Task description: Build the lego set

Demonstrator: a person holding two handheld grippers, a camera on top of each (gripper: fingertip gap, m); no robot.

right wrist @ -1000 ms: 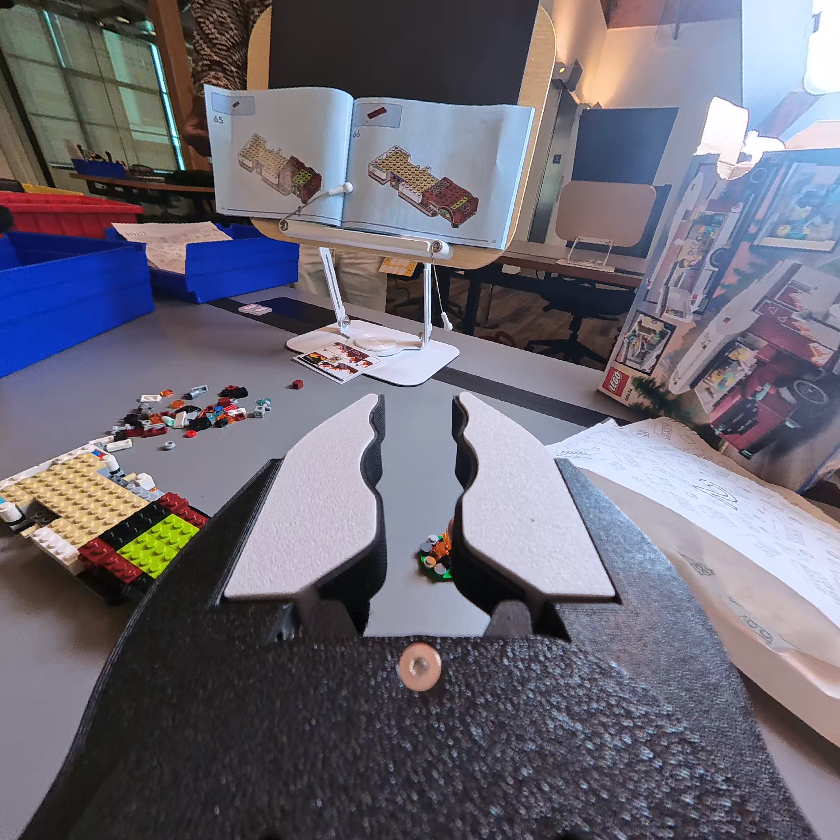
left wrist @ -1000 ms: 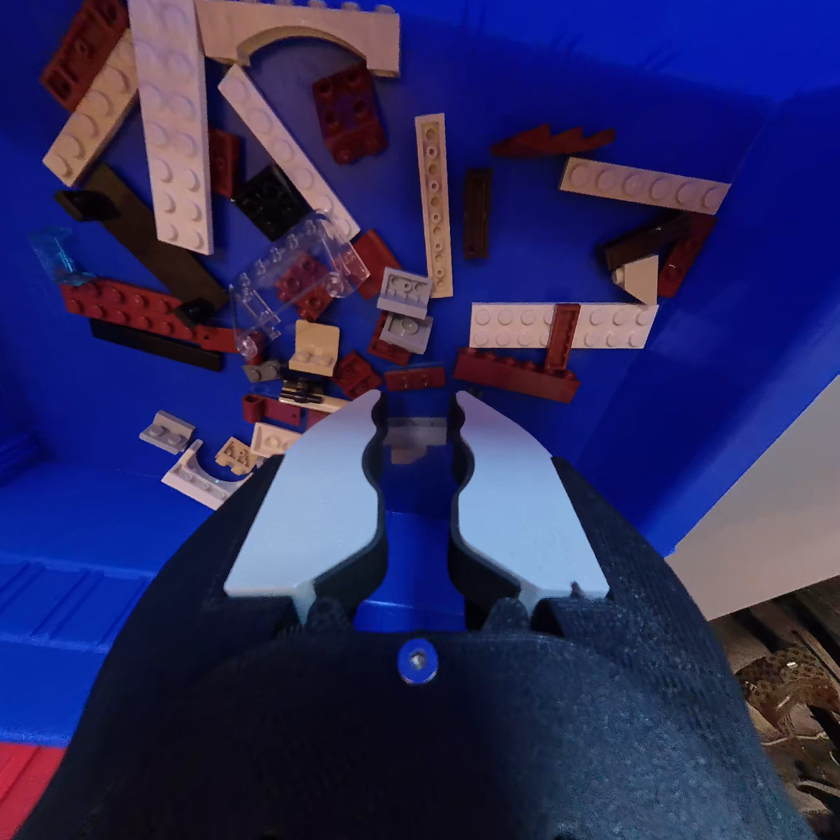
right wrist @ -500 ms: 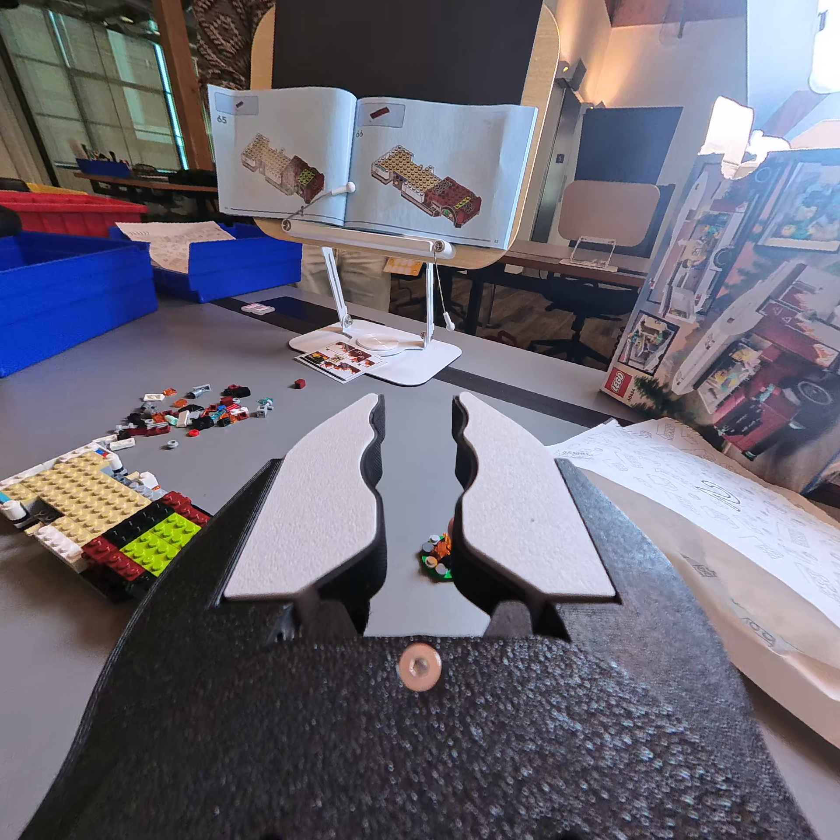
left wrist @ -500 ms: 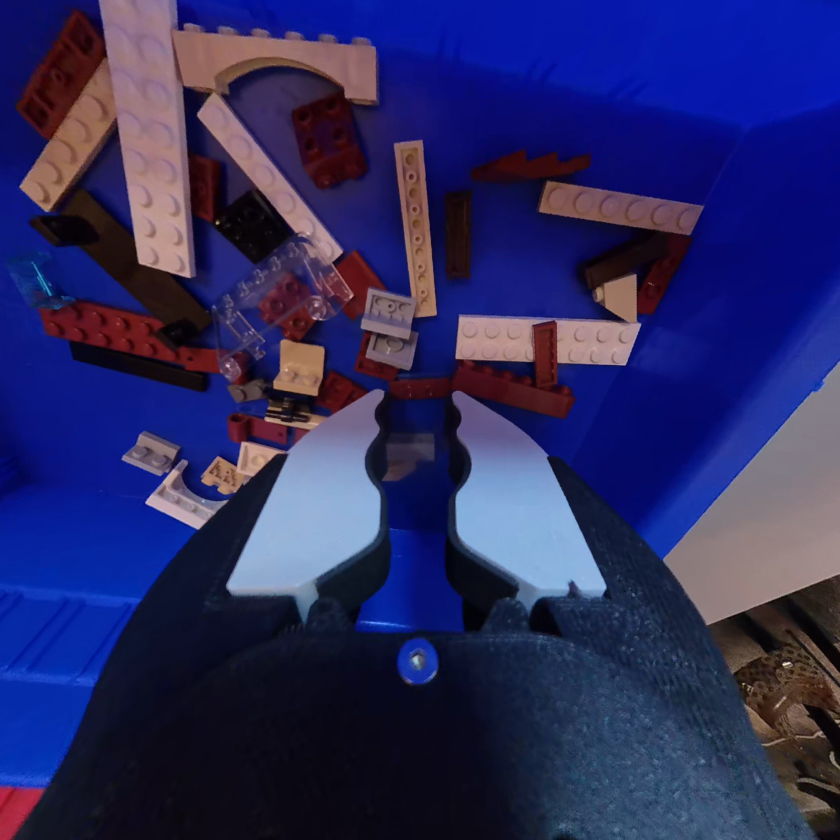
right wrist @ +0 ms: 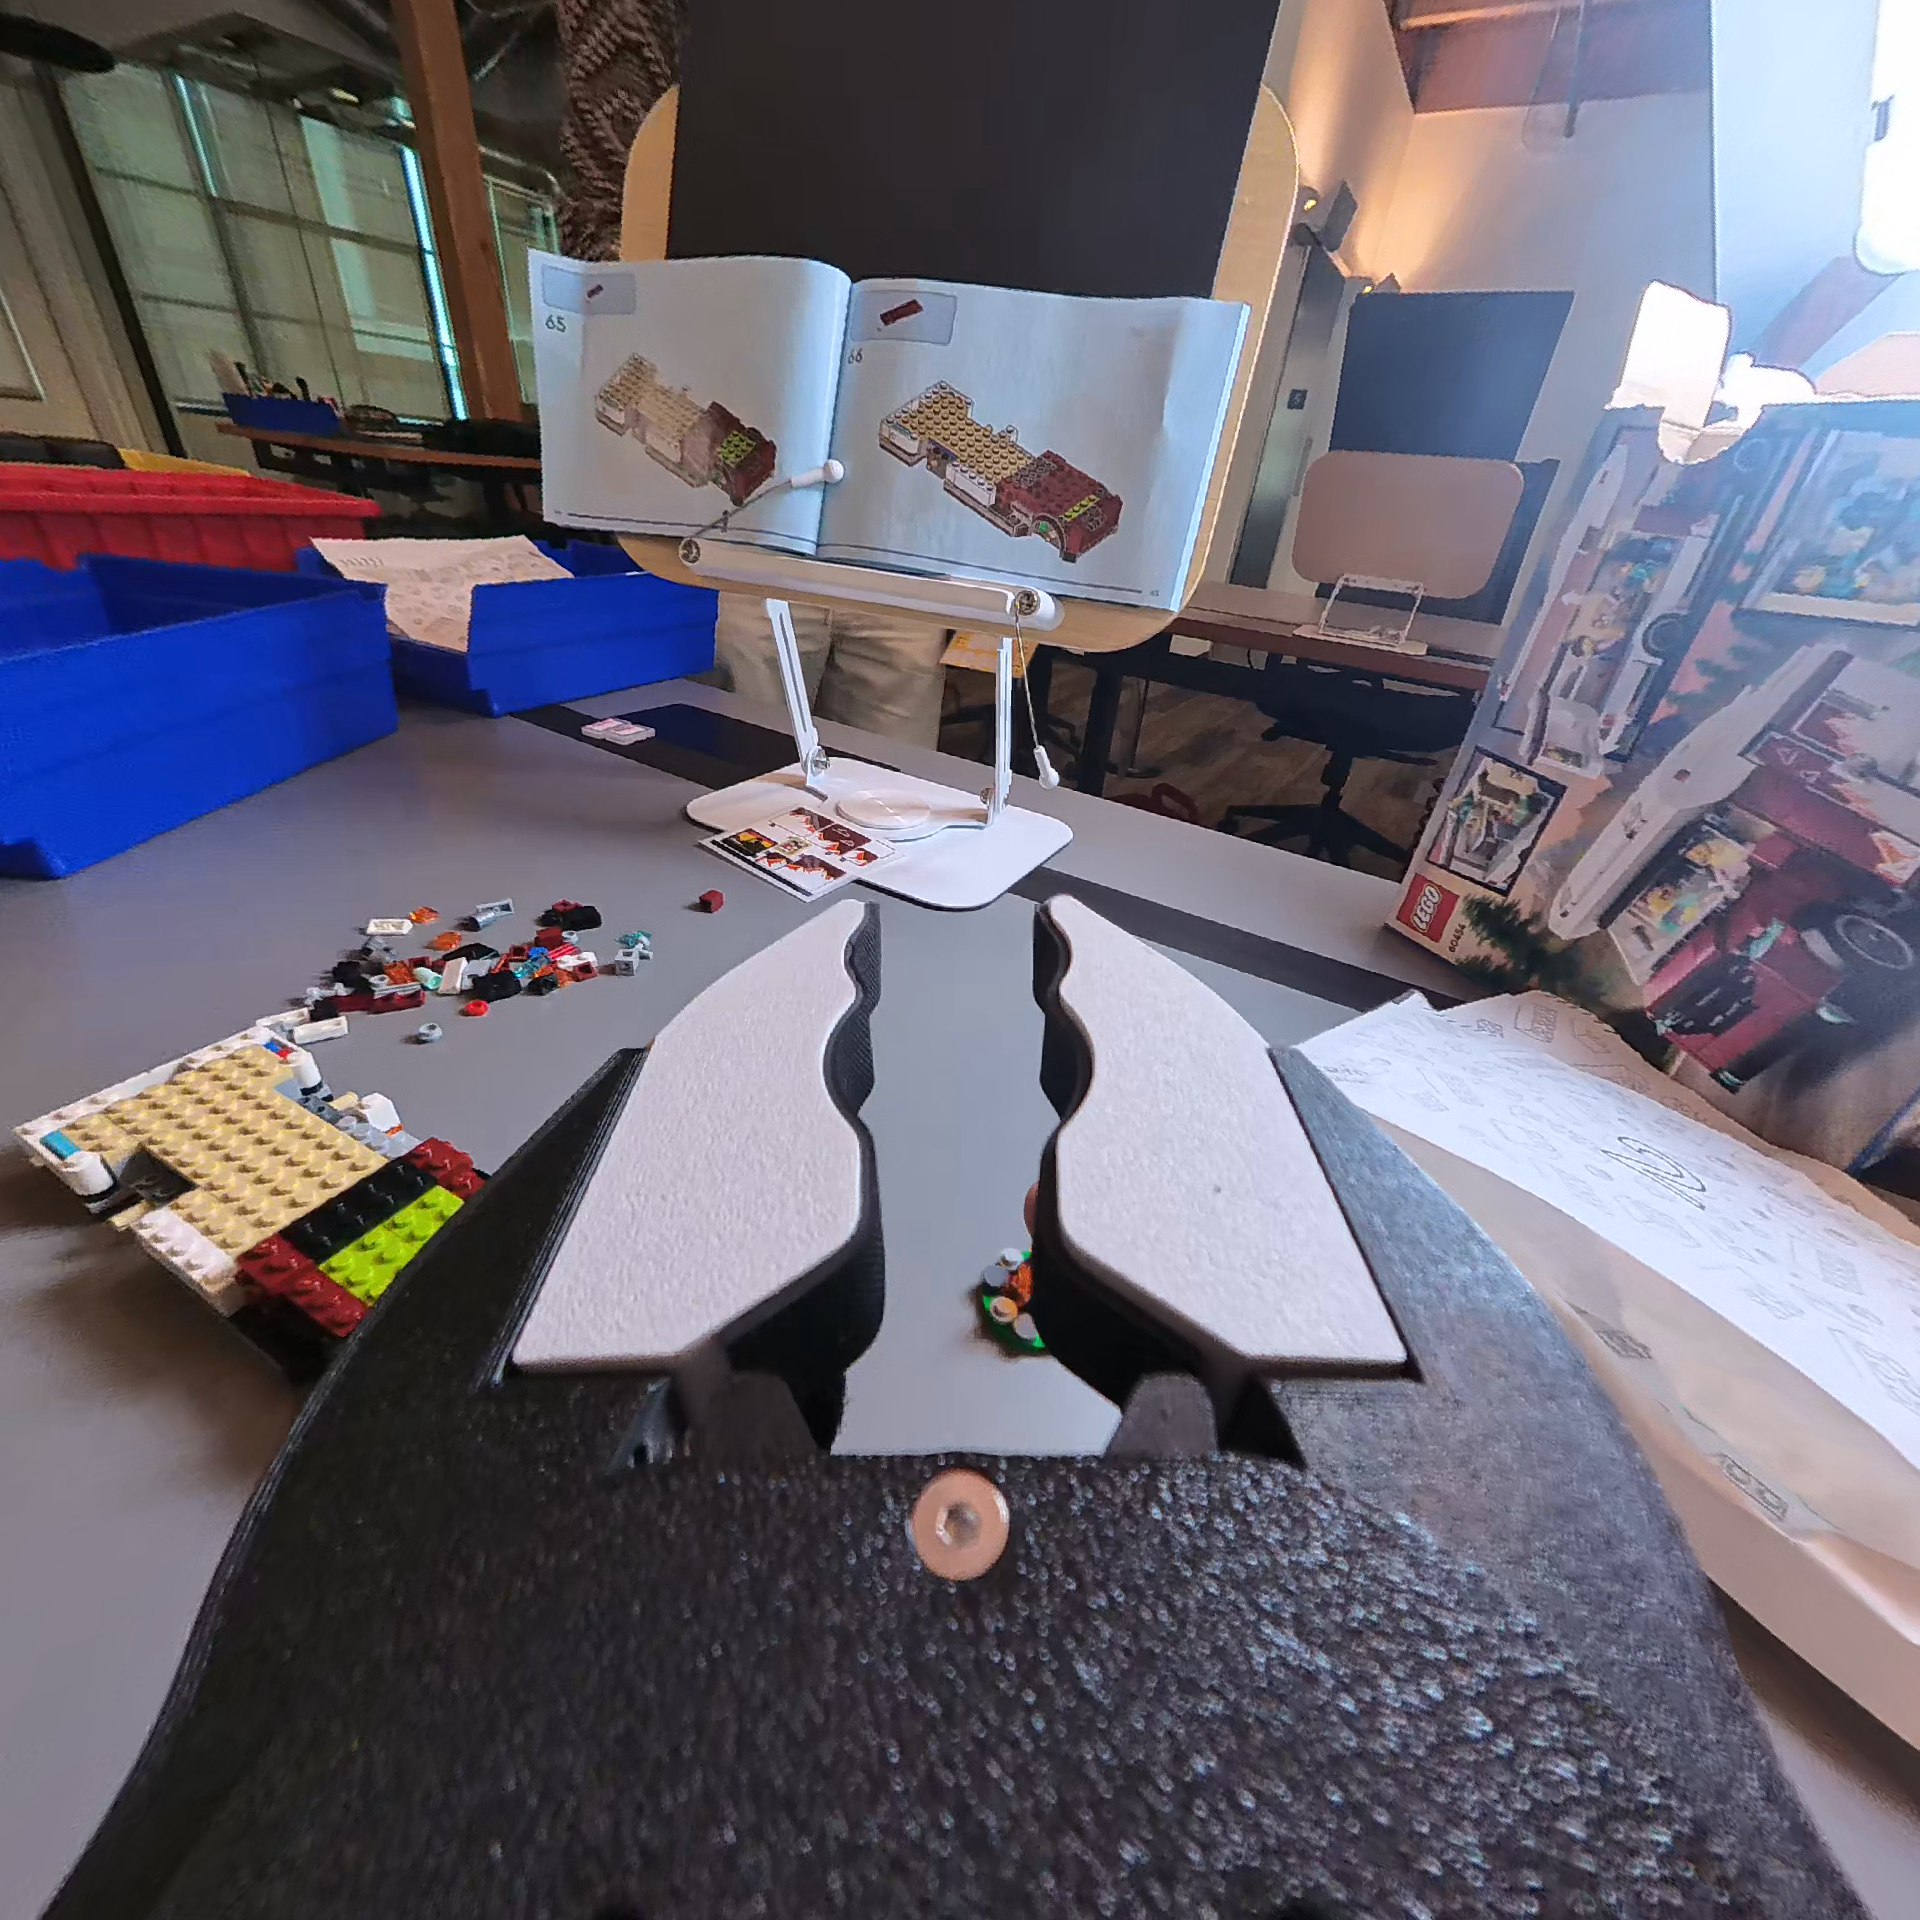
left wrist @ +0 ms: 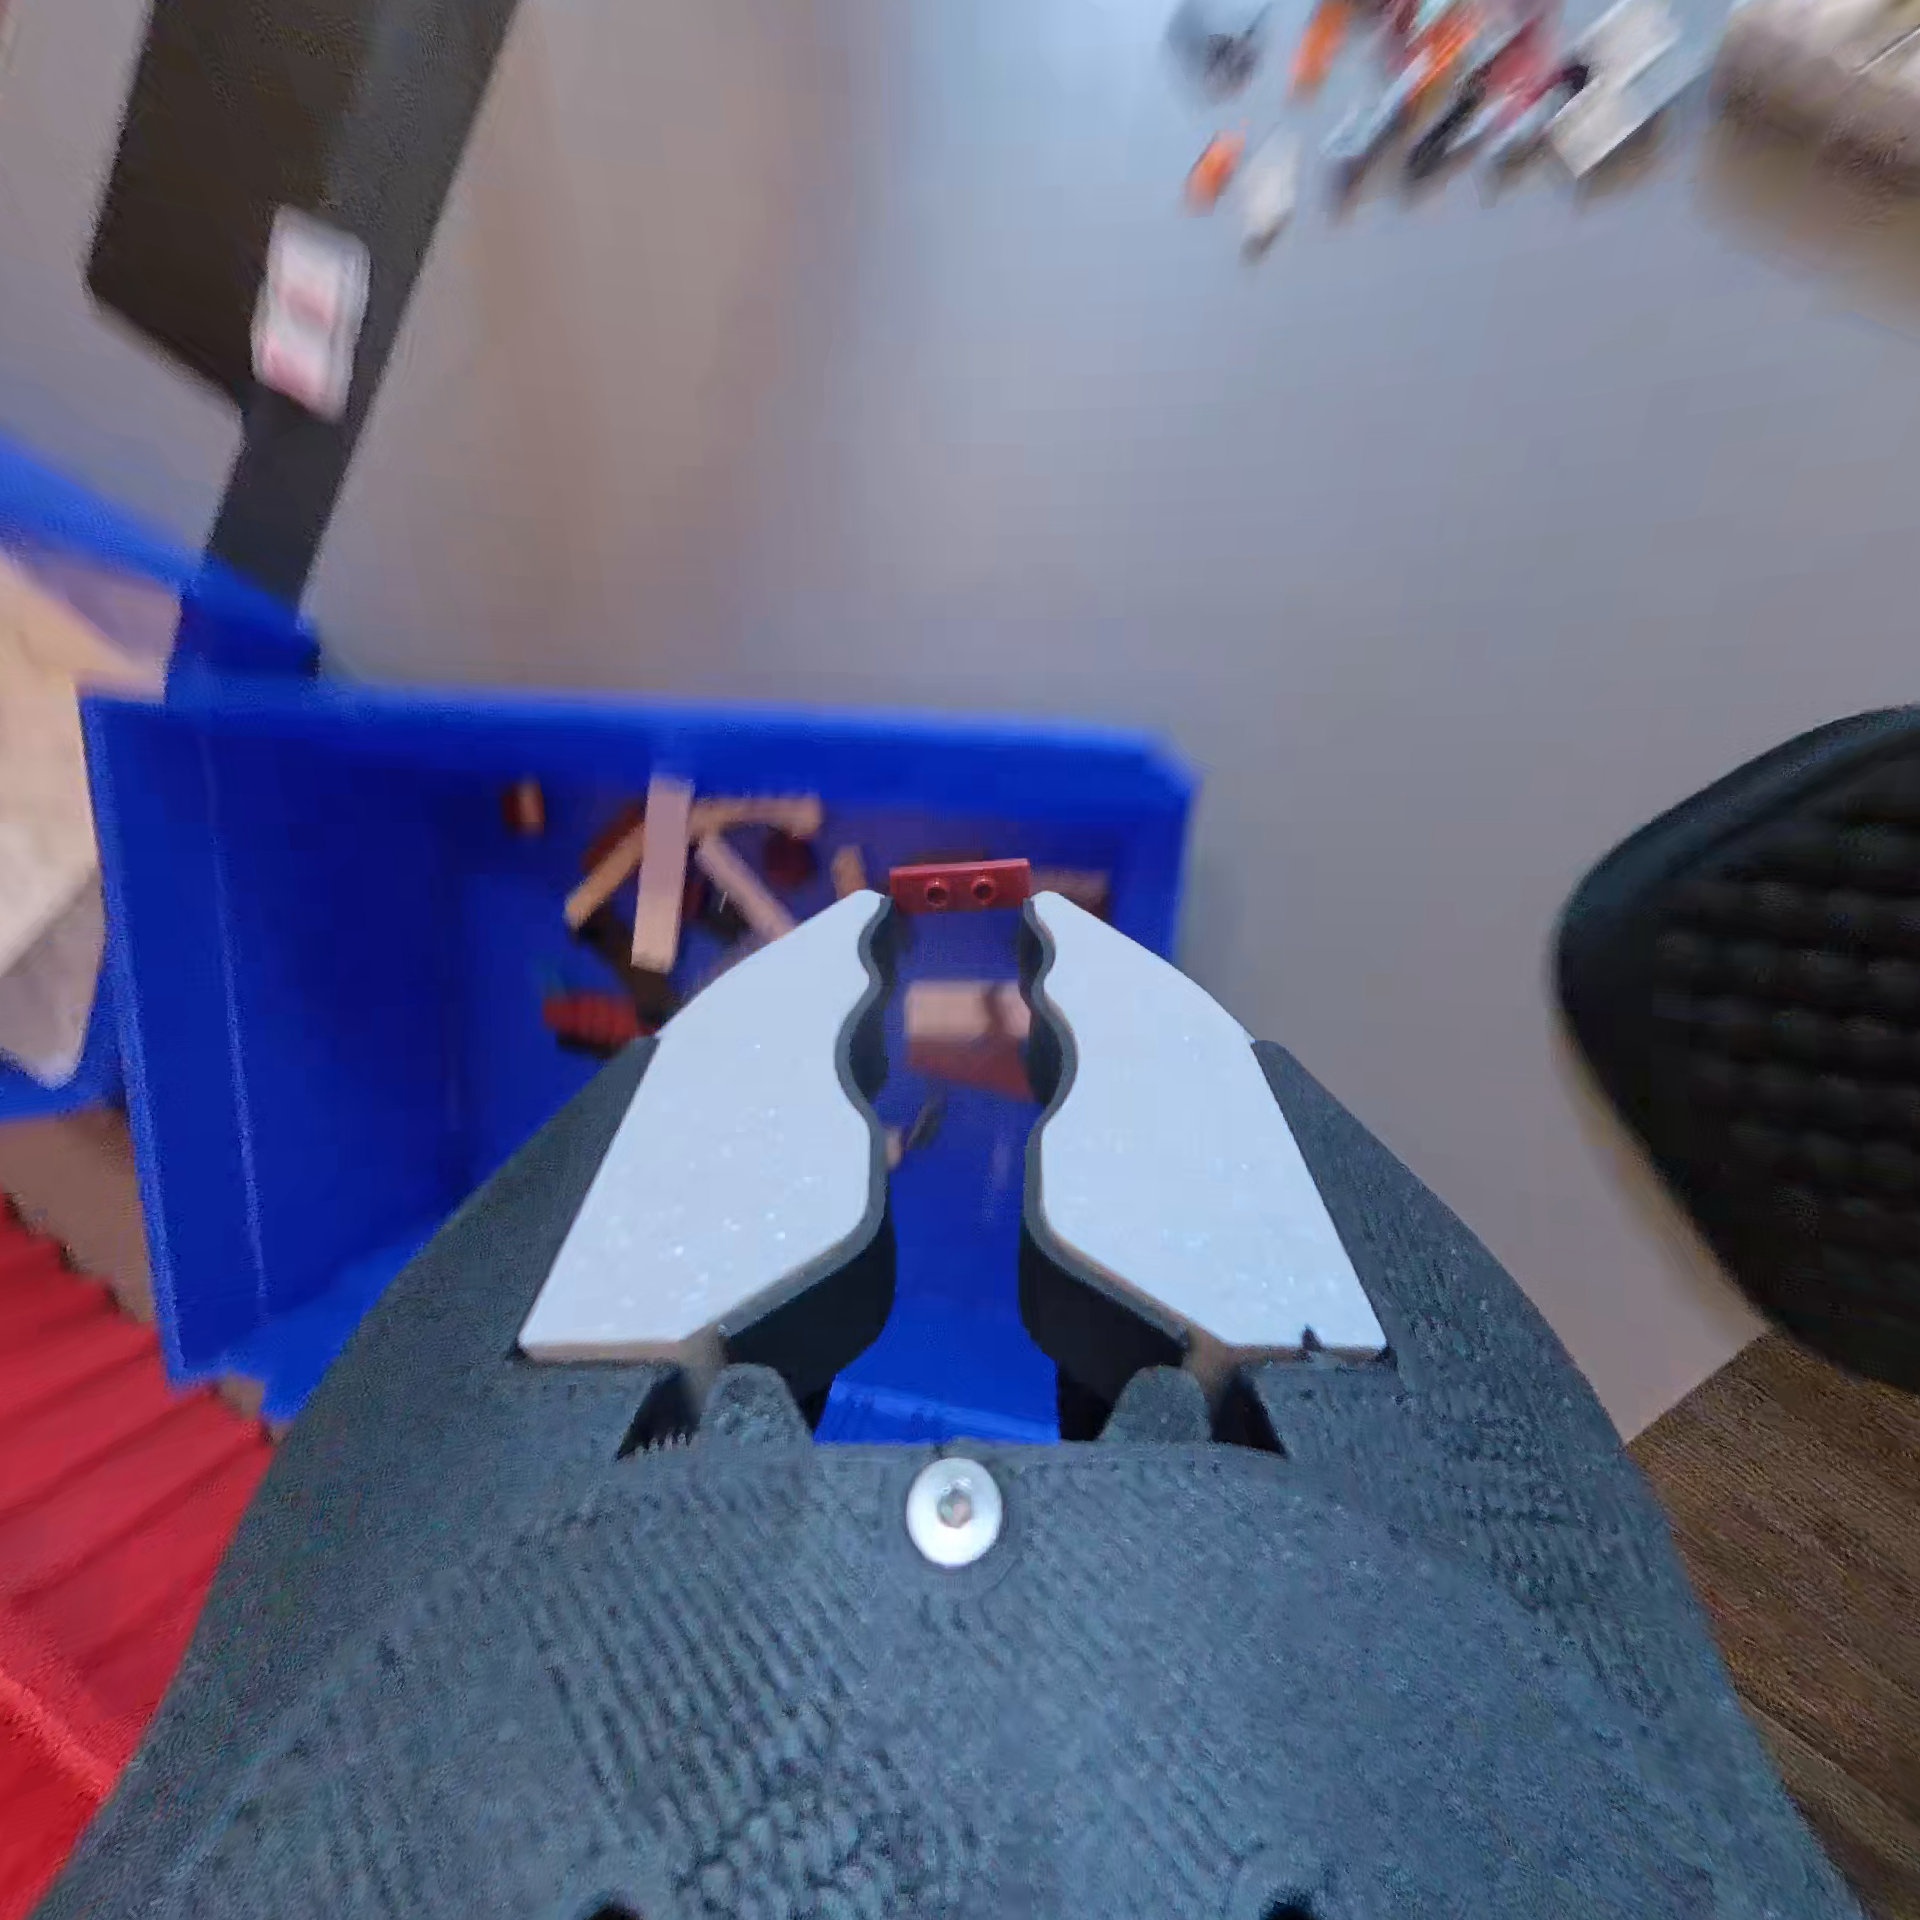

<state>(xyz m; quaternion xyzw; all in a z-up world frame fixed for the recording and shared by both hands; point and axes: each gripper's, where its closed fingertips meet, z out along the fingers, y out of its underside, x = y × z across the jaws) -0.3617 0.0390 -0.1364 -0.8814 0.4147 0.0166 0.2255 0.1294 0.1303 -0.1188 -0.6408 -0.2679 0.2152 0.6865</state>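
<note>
We note the left gripper (left wrist: 958, 902) clamping a dark red plate (left wrist: 960, 886) at its fingertips, above the blue bin (left wrist: 312, 935). The right gripper (right wrist: 956, 914) hangs narrowly parted, bare, over the grey table (right wrist: 582, 831).

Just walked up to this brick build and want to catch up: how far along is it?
Done: a partly built model with tan, black, lime and dark red plates lies on the grey table. In hand: the left gripper pinches a dark red plate above the blue bin. Left: loose pieces lie unused; the right gripper is open and empty.
</note>
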